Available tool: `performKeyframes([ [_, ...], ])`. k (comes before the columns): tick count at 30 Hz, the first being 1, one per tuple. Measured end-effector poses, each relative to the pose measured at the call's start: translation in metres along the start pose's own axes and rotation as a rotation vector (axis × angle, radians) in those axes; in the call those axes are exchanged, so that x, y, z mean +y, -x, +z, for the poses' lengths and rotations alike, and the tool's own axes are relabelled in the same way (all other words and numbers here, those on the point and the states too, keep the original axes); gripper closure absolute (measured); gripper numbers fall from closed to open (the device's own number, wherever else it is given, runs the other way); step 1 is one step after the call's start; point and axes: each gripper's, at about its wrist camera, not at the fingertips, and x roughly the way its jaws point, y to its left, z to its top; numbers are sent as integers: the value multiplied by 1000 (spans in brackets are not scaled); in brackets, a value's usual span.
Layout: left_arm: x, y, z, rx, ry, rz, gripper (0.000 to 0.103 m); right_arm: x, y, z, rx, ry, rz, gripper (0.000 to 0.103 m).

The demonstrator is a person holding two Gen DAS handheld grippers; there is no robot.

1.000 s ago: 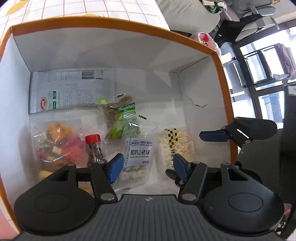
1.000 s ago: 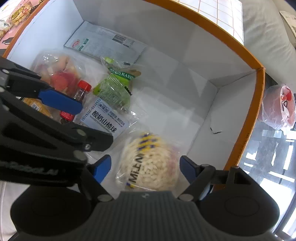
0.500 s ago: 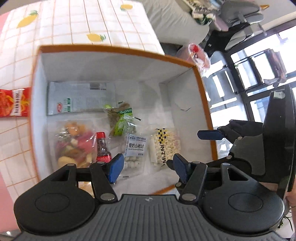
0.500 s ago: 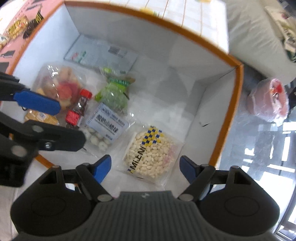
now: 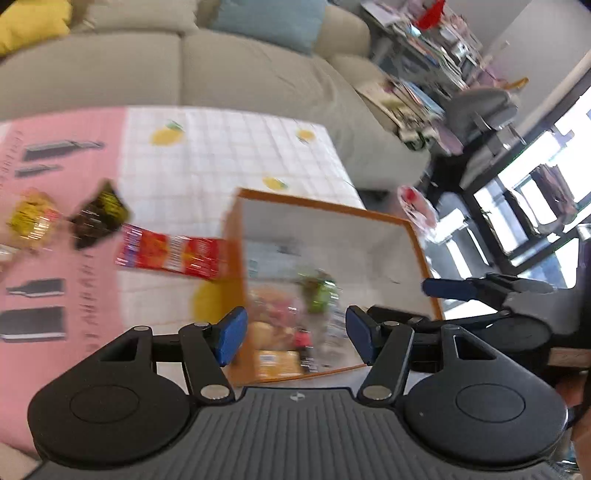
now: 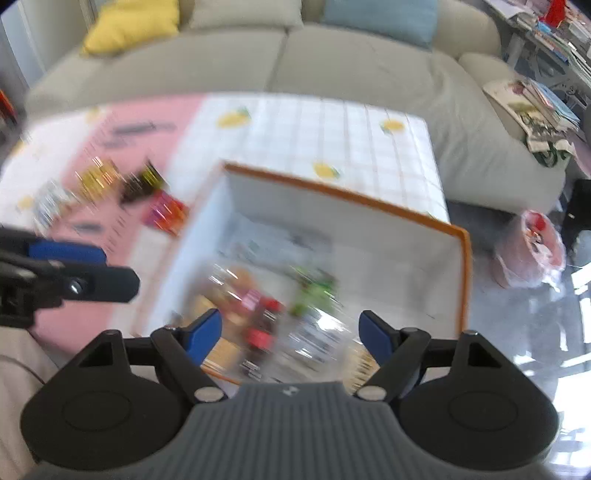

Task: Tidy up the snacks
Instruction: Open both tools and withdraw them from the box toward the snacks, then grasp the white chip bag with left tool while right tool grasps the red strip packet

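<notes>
Both grippers, left (image 5: 293,334) and right (image 6: 290,336), hover empty with jaws released above the orange-rimmed box (image 5: 325,210), likely because its red packet (image 5: 170,254) alongside awaits collection.

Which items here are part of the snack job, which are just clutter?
Job: box, snacks in it, red packet, black packet, yellow packet, left gripper and right gripper, both empty.

Clutter: sofa, cushions, pink bag, shelves.

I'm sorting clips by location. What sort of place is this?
Most likely a home living room: a beige sofa with cushions behind a low table in a lemon-print cloth, and a cluttered shelf beside it.
</notes>
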Motion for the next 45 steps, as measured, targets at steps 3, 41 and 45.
performKeyframes([
  [3,18,18,-9,-51,10,60,32,26,10,-2,-99,-11,6,23],
  [41,277,8,11,-97,111,494,22,206,-204,59,-33,183,-4,27],
  [45,287,1,19,-99,9,569,20,206,-220,69,8,284,-35,24],
])
